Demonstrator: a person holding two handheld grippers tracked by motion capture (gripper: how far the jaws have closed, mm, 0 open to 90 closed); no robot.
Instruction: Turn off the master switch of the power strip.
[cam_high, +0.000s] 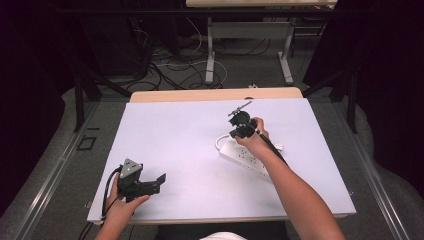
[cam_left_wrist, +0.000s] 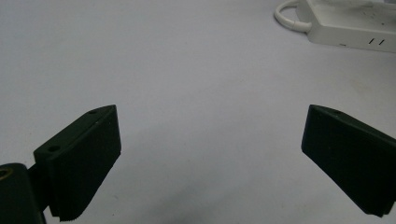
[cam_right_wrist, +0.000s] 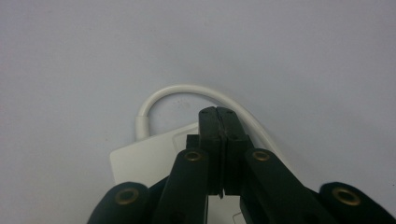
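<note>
- Left gripper (cam_high: 159, 180): low at the near left of the white table (cam_high: 175, 135), jaws spread wide, nothing between them, bare surface below.
- Right gripper (cam_right_wrist: 218, 112): jaws pressed fully together, gripping nothing, poised over the end of the white power strip (cam_high: 245, 156).
- Power strip: right of centre, its white cable (cam_right_wrist: 187, 91) looping off the end.
</note>
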